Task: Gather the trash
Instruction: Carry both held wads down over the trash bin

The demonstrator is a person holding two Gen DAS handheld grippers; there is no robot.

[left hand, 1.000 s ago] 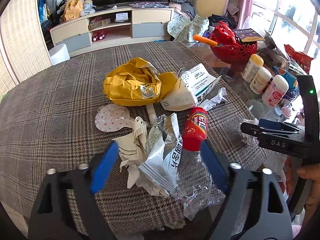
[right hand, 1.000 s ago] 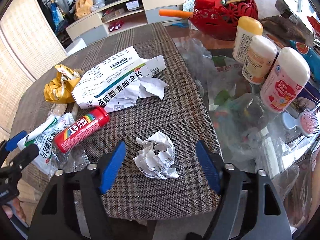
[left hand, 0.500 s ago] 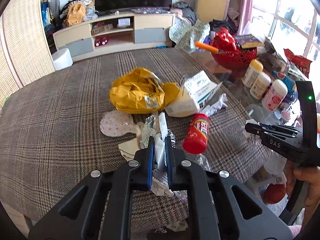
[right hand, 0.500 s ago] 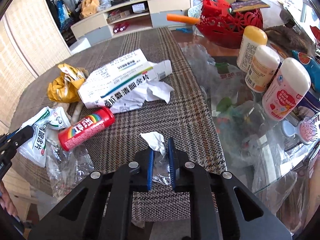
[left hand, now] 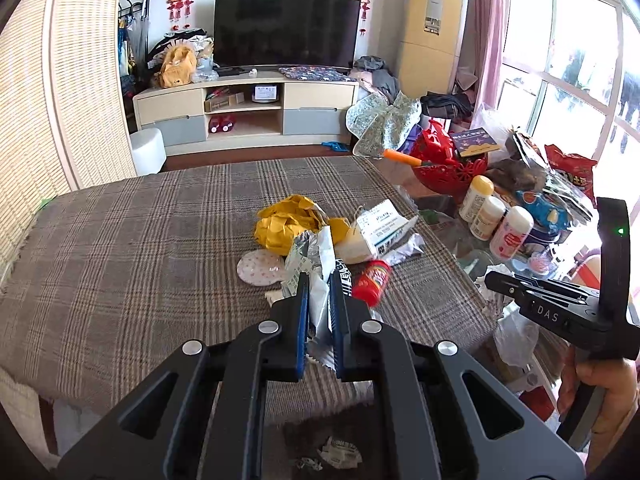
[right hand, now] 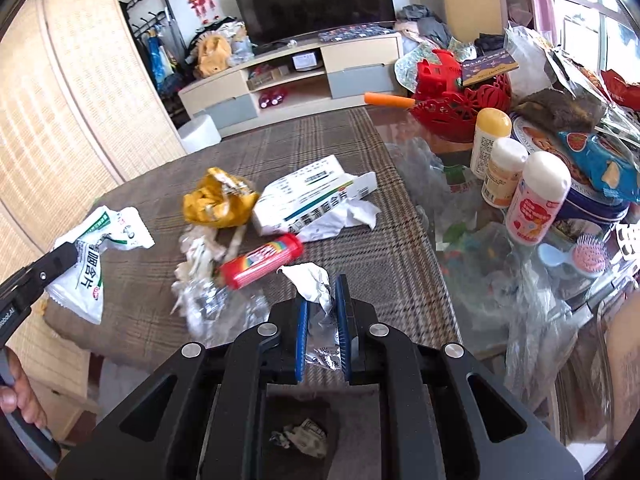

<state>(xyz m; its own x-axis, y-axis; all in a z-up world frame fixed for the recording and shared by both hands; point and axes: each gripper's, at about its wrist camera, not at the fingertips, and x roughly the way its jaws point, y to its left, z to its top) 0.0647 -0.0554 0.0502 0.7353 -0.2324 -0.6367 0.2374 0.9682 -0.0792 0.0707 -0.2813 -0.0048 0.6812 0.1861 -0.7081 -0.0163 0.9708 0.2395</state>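
Note:
My left gripper [left hand: 319, 280] is shut on a white and silver snack wrapper [left hand: 316, 252], held above the plaid tablecloth [left hand: 160, 240]. The right wrist view shows that wrapper [right hand: 96, 264] hanging at the left edge. My right gripper [right hand: 322, 296] is shut on a crumpled white paper ball [right hand: 310, 280], lifted off the cloth. Still on the table are a yellow crumpled bag [left hand: 288, 224], a torn white medicine box [left hand: 380, 228], a red tube [left hand: 372, 282] and clear plastic film [right hand: 212, 308].
On the glass part of the table to the right stand three white bottles [right hand: 536, 200], a red basket [right hand: 460, 108] and snack bags. Small scraps lie on the floor [right hand: 300, 436] below the table edge. A TV cabinet [left hand: 244, 112] and a white stool [left hand: 148, 150] are beyond.
Both grippers went from open to shut, the left on the snack wrapper and the right on the paper ball. Both then rose and pulled back from the table with them.

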